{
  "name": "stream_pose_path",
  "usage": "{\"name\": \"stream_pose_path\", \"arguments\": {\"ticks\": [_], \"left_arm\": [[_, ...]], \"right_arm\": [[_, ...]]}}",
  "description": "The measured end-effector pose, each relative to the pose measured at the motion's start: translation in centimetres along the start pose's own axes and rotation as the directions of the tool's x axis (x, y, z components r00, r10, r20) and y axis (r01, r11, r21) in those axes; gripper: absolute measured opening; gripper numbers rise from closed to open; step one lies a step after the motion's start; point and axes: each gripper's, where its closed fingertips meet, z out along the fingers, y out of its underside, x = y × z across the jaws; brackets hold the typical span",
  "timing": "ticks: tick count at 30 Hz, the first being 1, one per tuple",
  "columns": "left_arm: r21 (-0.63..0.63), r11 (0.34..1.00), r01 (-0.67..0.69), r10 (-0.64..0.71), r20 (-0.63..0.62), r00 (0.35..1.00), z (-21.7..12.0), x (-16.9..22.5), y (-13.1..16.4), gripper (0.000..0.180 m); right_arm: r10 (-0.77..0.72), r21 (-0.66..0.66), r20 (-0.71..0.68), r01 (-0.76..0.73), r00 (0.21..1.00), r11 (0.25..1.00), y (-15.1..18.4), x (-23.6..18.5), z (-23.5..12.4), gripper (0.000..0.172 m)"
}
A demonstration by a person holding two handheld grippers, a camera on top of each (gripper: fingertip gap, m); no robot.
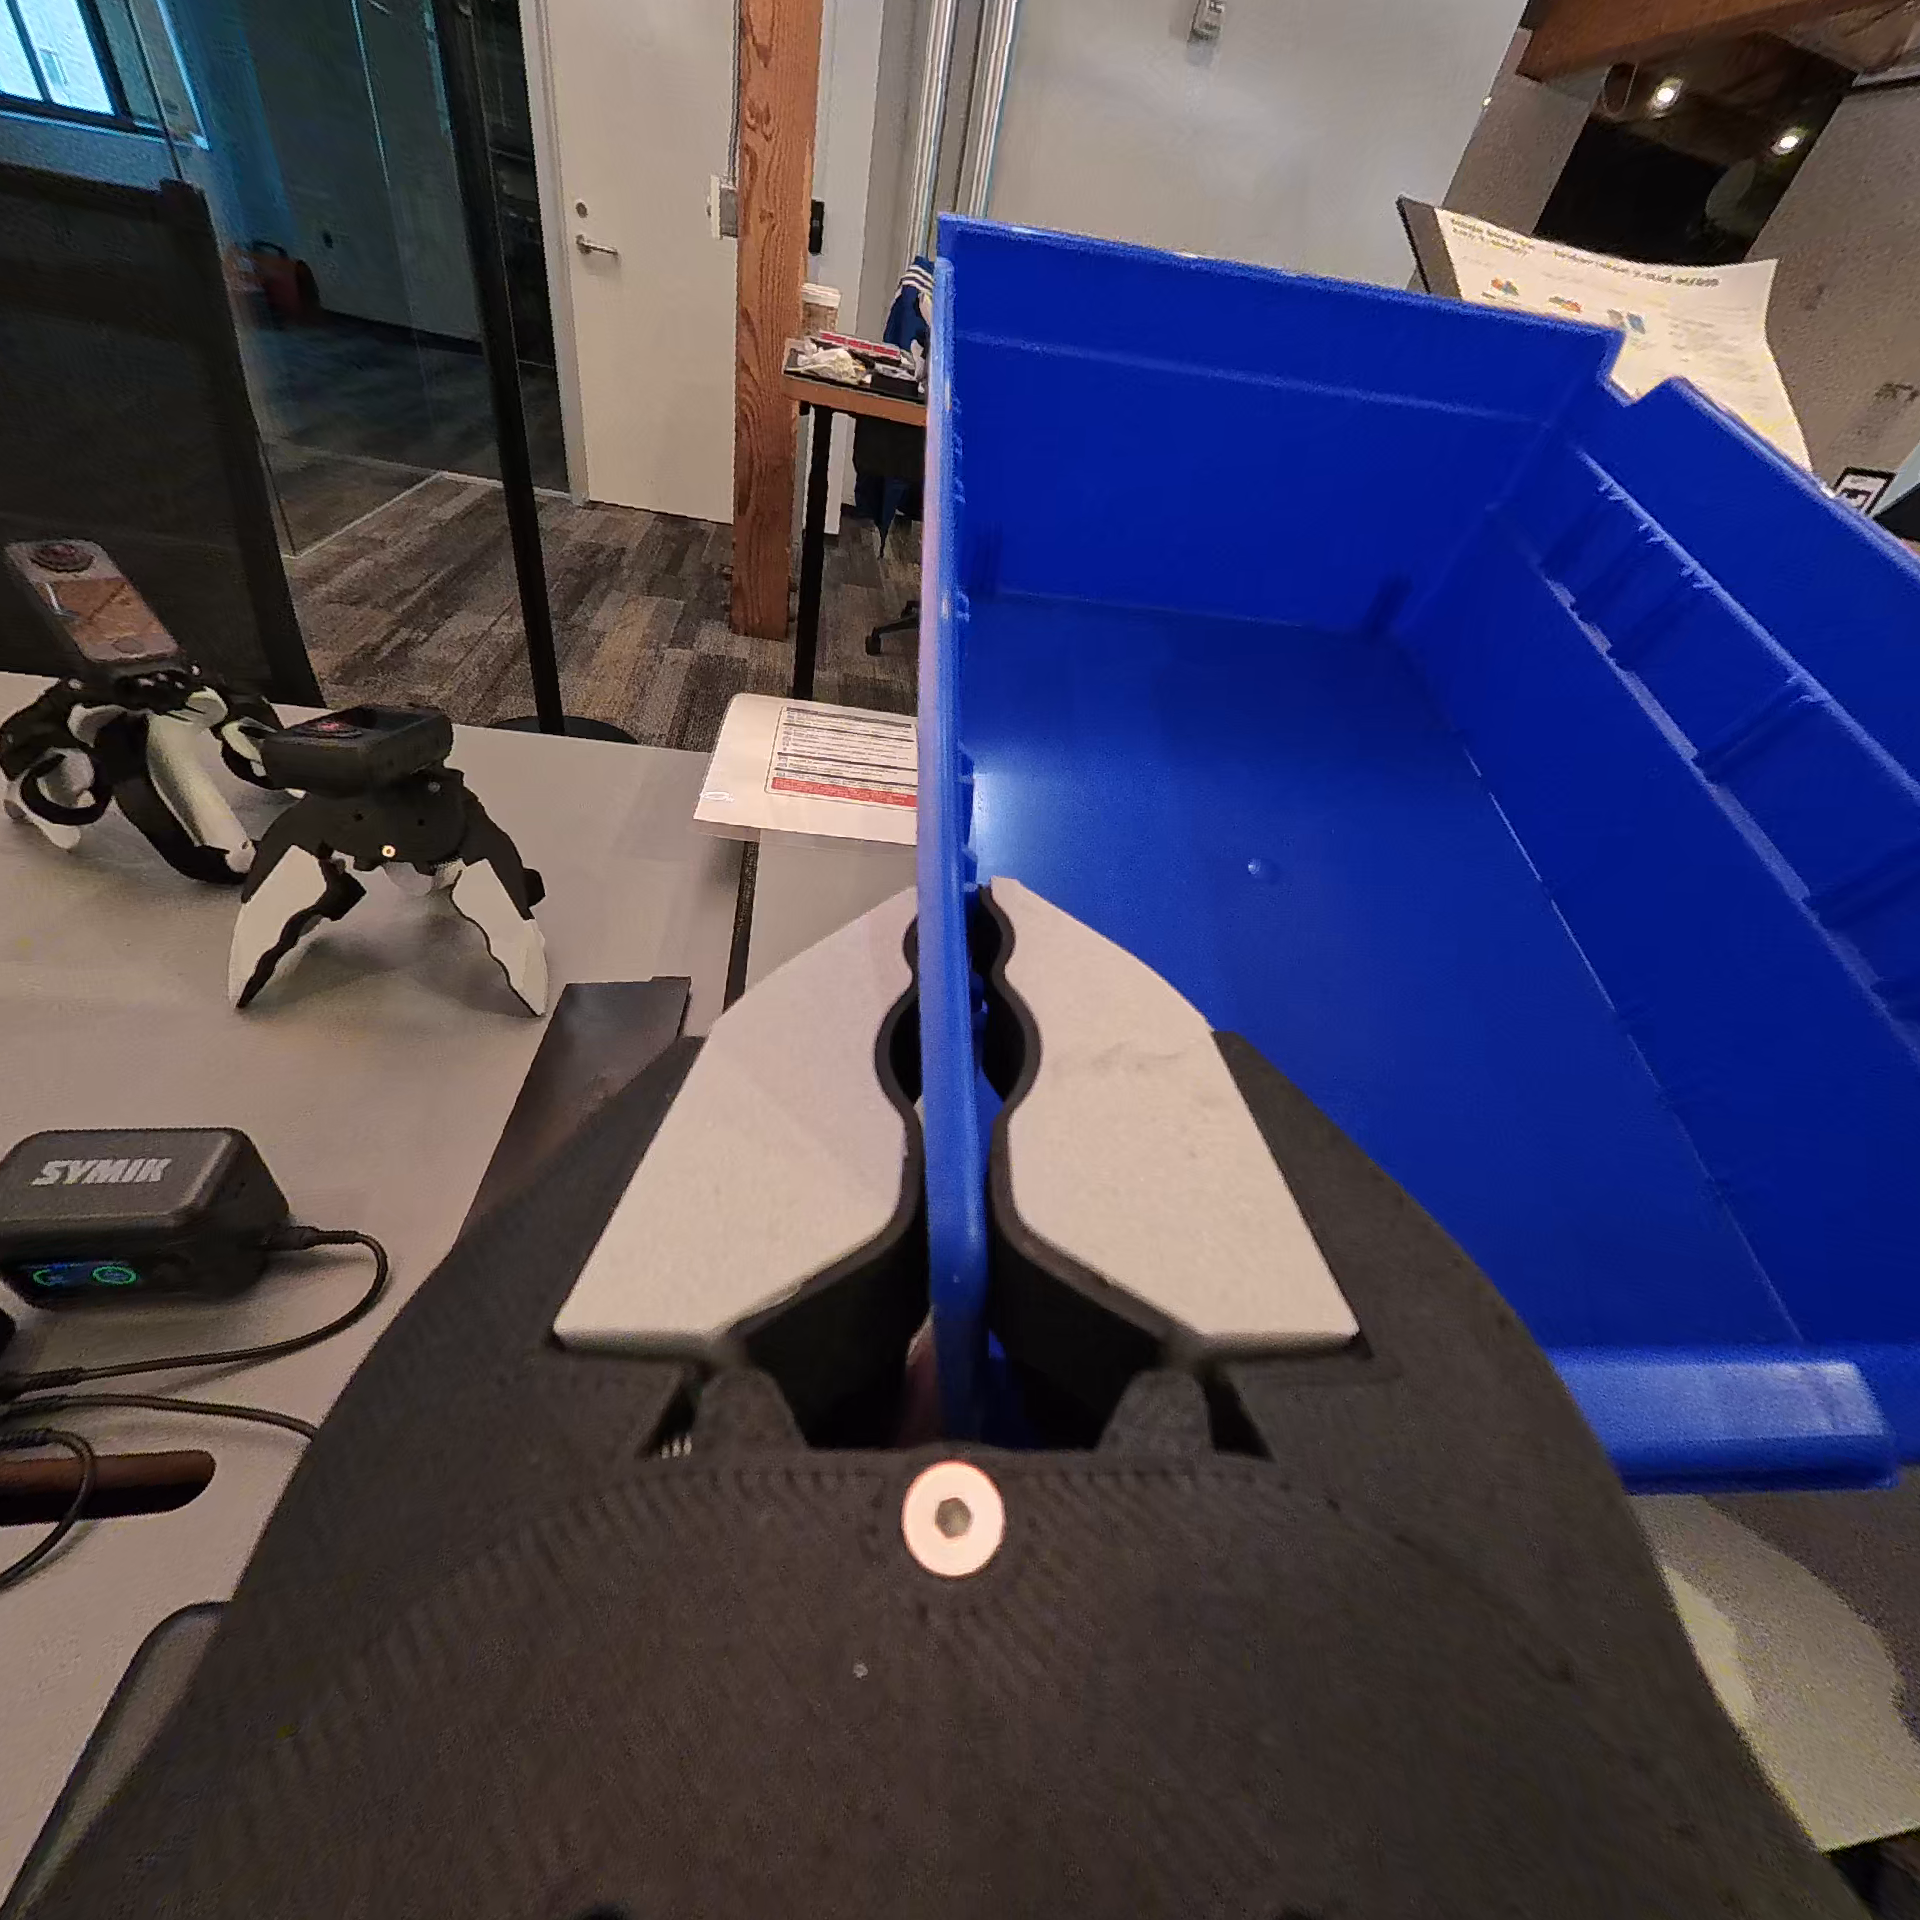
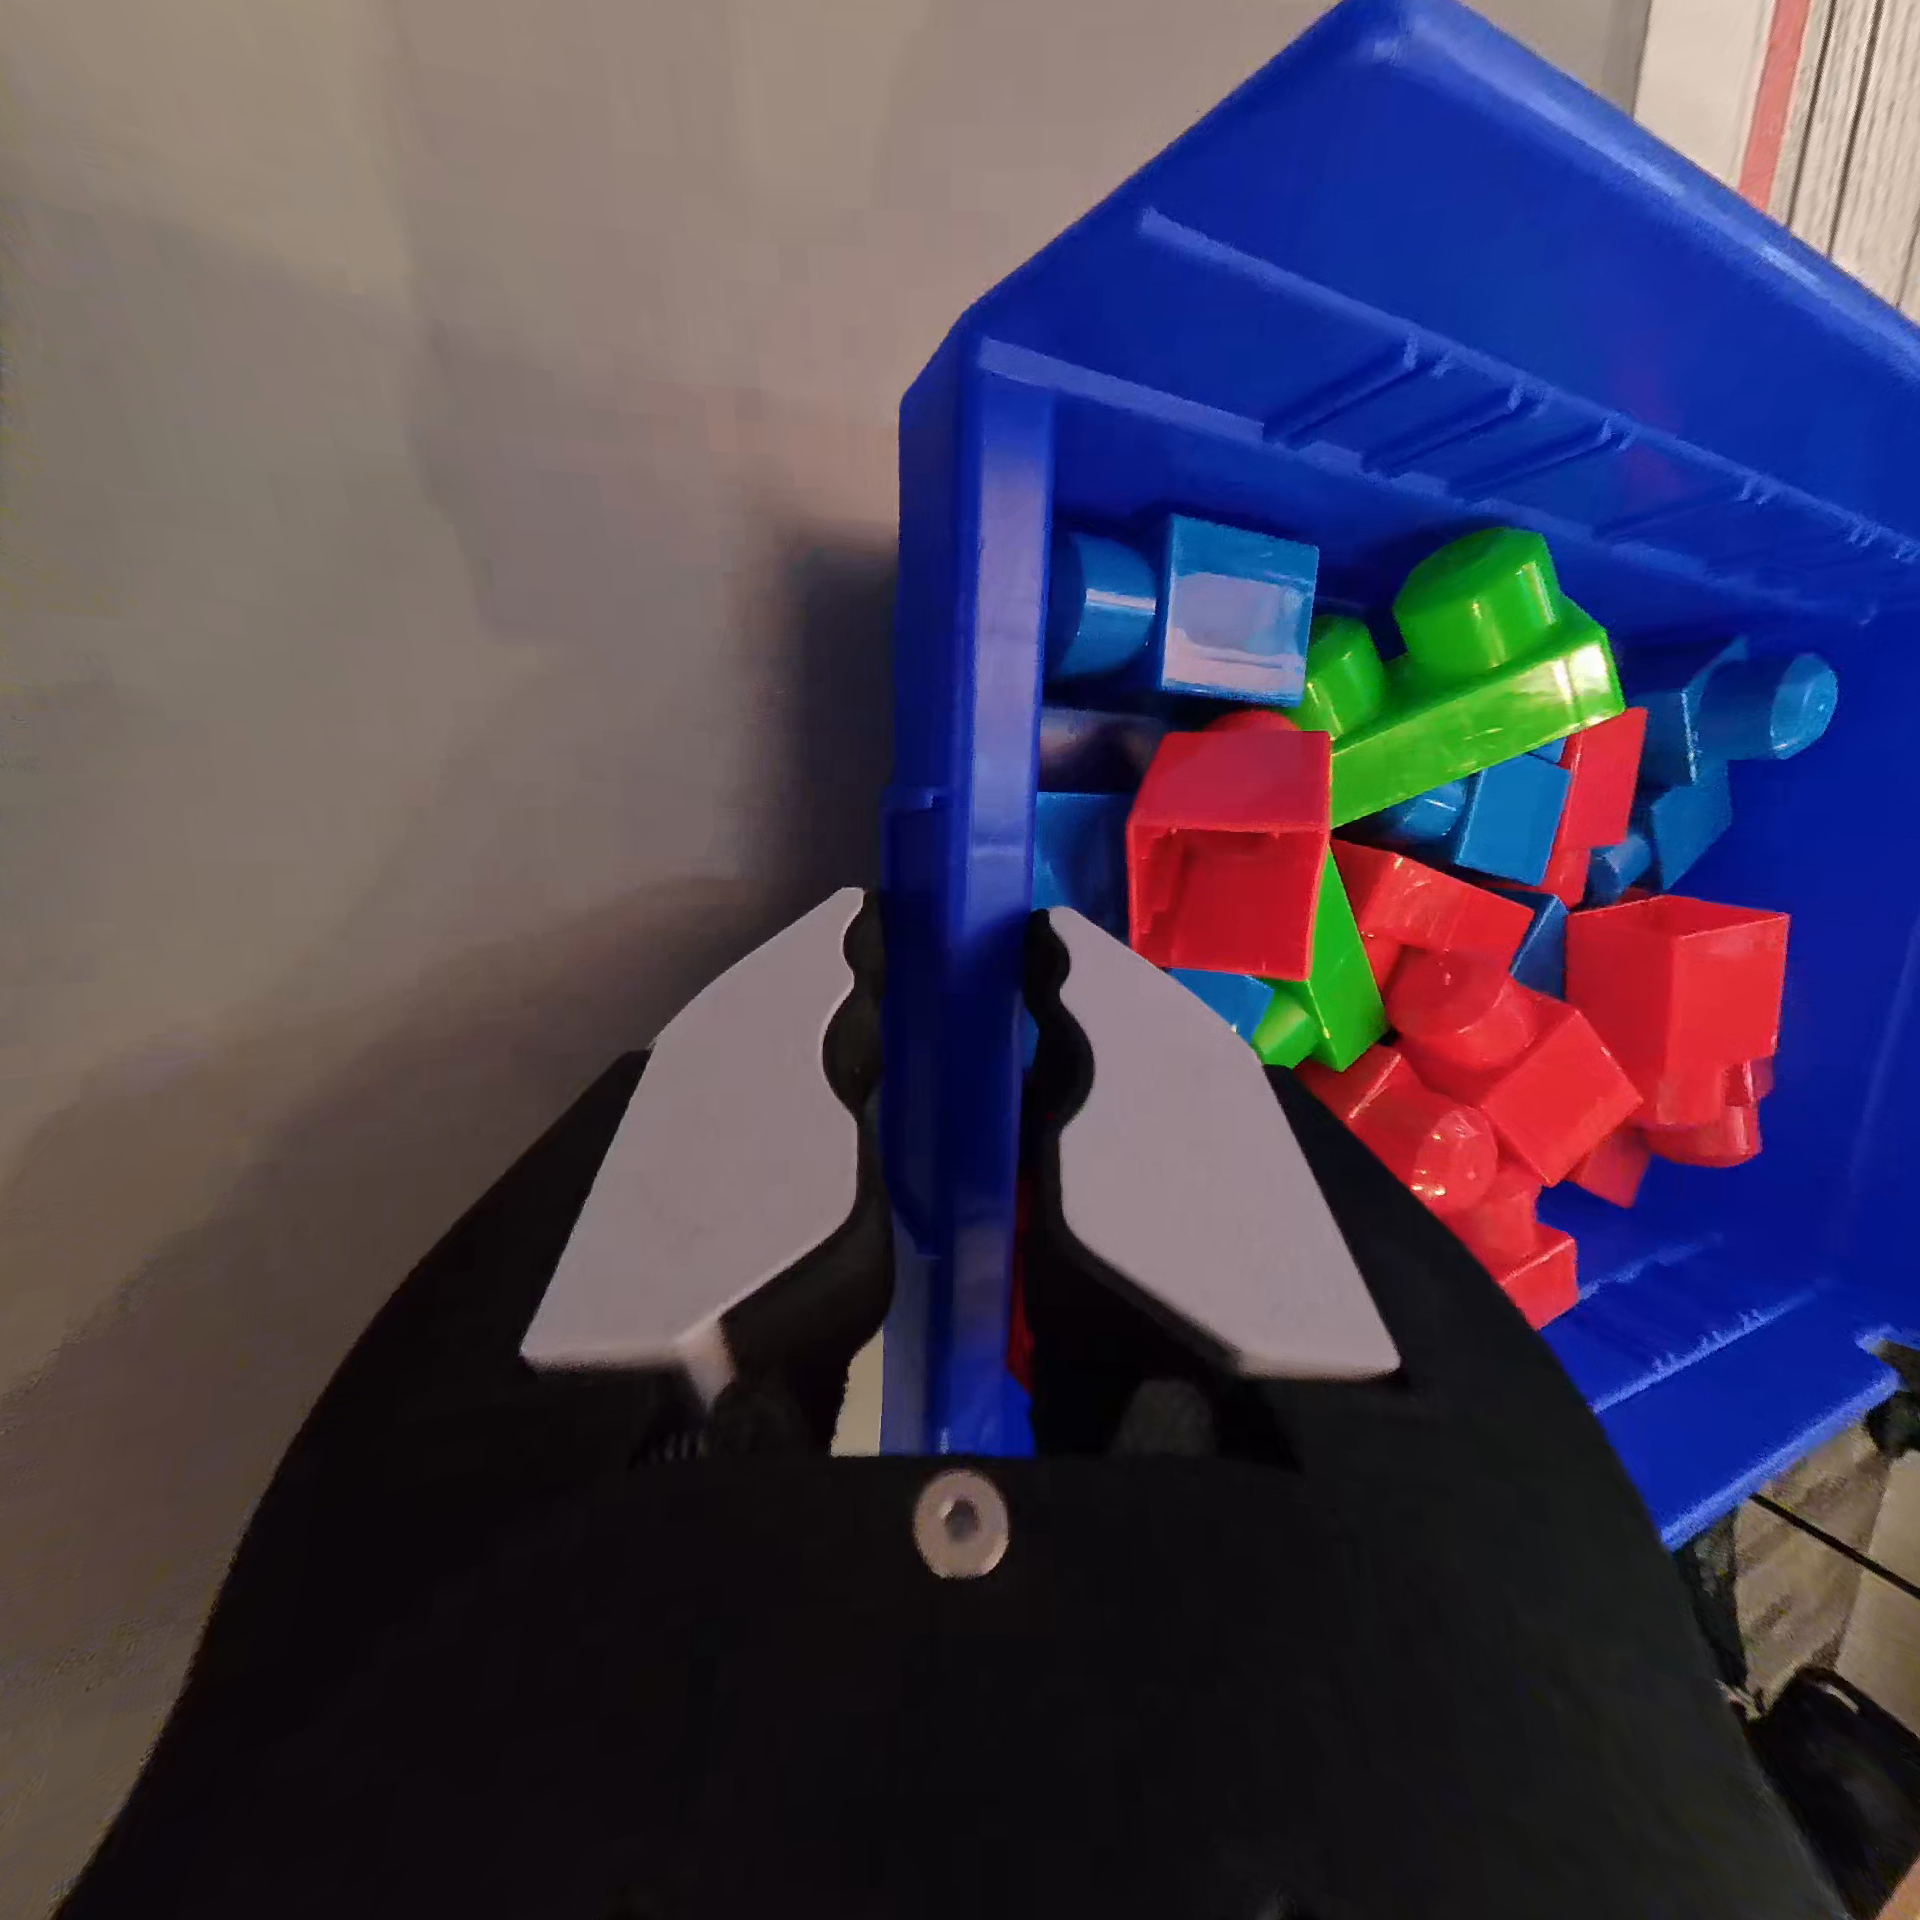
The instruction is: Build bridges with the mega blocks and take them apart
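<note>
With both tongs clenched on walls of the blue bin [image 2: 1351, 343], left tongs [image 1: 951, 935] on a thin side wall, right tongs [image 2: 951, 935] on the thick rim, the blocks [image 2: 1455, 883] heaped at centre right are probably being tipped out; next, tilt further over the bench [image 1: 520, 831].

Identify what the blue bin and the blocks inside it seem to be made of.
Blue bin: apparently moulded rigid plastic, semi-gloss, with ribbed walls and soft sheen. Red, green and blue blocks: glossy hard plastic, probably hollow, judging by sharp highlights and the red one's open underside.
</note>
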Motion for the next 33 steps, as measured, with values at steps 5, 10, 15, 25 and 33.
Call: {"name": "stream_pose_path", "arguments": {"ticks": [5,10,15,25,33], "left_arm": [[-0.006,1.0,-0.002,0.001,-0.014,1.0,0.5,0.4,0.3,0.004],[0.006,1.0,-0.027,0.027,-0.036,0.999,1.1,2.2,-0.1,0.004],[0.025,0.997,-0.069,0.072,-0.147,0.987,1.7,7.7,-1.8,0.004],[-0.154,0.979,-0.135,0.016,-0.601,0.799,13.4,31.9,5.4,0.005],[-0.332,0.919,-0.212,-0.103,-0.722,0.684,23.4,52.1,17.4,0.004]], "right_arm": [[-0.007,0.006,-0.004,0.007,1.0,1.0,-0.4,1.3,0.8,0.027],[0.032,0.116,-0.05,-0.026,0.998,0.993,0.4,0.6,-3.9,0.047],[0.215,0.283,0.082,-0.23,0.973,0.931,8.2,-1.1,-14.3,0.037],[0.757,0.335,-0.039,-0.705,0.652,0.625,39.0,0.3,-32.0,0.024],[0.936,0.406,-0.013,-0.854,0.351,0.326,53.0,-3.9,-37.0,0.023]]}}
